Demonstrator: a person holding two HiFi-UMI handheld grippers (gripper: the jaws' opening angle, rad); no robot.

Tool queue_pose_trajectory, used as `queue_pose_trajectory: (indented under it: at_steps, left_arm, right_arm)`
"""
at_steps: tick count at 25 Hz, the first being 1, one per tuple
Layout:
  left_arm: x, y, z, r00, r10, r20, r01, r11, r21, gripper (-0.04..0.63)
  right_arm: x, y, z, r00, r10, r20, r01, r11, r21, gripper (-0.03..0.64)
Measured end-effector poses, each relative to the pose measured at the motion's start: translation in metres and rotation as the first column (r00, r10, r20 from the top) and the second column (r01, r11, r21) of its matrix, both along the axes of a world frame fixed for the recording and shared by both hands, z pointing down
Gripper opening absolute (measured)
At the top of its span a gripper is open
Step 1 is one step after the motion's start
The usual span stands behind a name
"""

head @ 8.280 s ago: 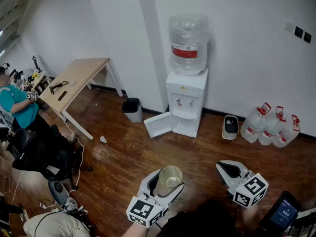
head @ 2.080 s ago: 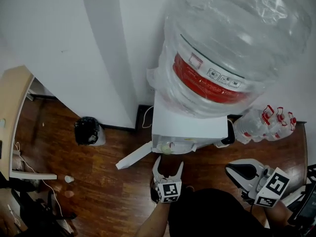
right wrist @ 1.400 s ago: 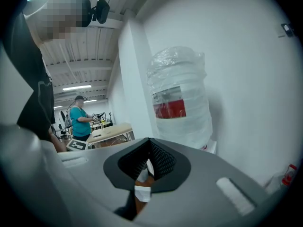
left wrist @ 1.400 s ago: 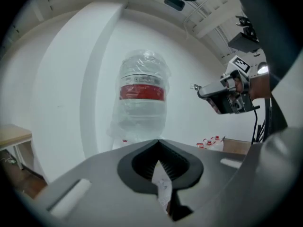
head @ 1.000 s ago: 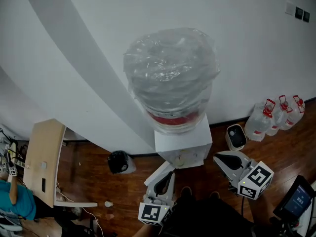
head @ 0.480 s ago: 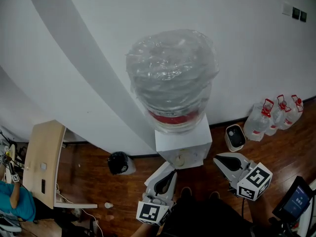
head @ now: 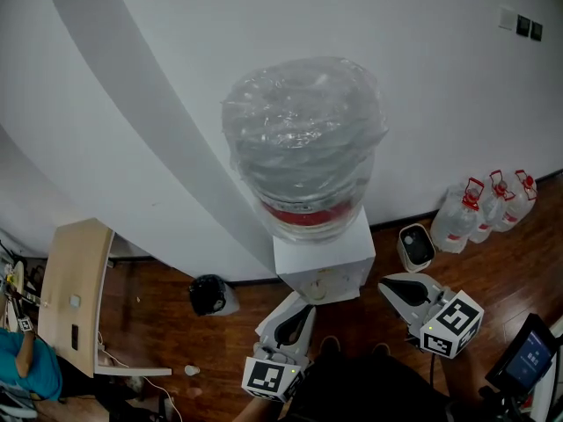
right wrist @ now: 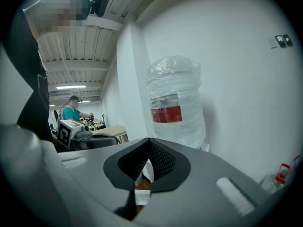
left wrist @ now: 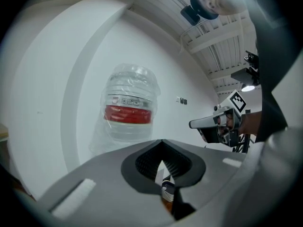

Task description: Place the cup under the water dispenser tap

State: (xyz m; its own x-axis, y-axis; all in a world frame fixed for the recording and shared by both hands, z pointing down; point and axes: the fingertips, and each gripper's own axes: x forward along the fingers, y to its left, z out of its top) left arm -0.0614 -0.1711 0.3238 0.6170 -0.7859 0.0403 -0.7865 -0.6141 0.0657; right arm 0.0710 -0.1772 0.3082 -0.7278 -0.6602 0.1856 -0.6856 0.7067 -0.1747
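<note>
The water dispenser (head: 324, 255) stands against the wall, a big clear bottle (head: 303, 143) on top. A pale translucent cup (head: 317, 287) sits in its front recess, below the taps and partly hidden by the cabinet top. My left gripper (head: 299, 313) hangs just in front of the recess, apart from the cup. Its jaws are almost together with only a thin slit, and they hold nothing. My right gripper (head: 385, 284) hovers to the right of the dispenser, shut and empty. The bottle (left wrist: 130, 110) also shows in the left gripper view, and the bottle (right wrist: 175, 108) shows in the right gripper view.
The dispenser's lower door (head: 274, 313) hangs open towards the left. A black bin (head: 209, 294) and a desk (head: 75, 306) are on the left. Spare water jugs (head: 479, 214) and a small white device (head: 413, 247) are on the right. A seated person (right wrist: 71, 111) is far left.
Eight seconds ago my left gripper carried the cup; two seconds ago it was at the recess. It has since drawn back empty. In the last second almost nothing has moved.
</note>
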Motion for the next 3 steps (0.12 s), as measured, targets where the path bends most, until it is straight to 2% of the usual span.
queue_pose_trajectory:
  at_steps: [3]
  left_arm:
    - [-0.0008, -0.0042, 0.0014, 1.0, -0.017, 0.013, 0.017, 1.0, 0.001, 0.092]
  right_arm:
    - [0.0027, -0.0017, 0.0026, 1.0, 0.009, -0.004, -0.009, 1.0, -0.008, 0.0]
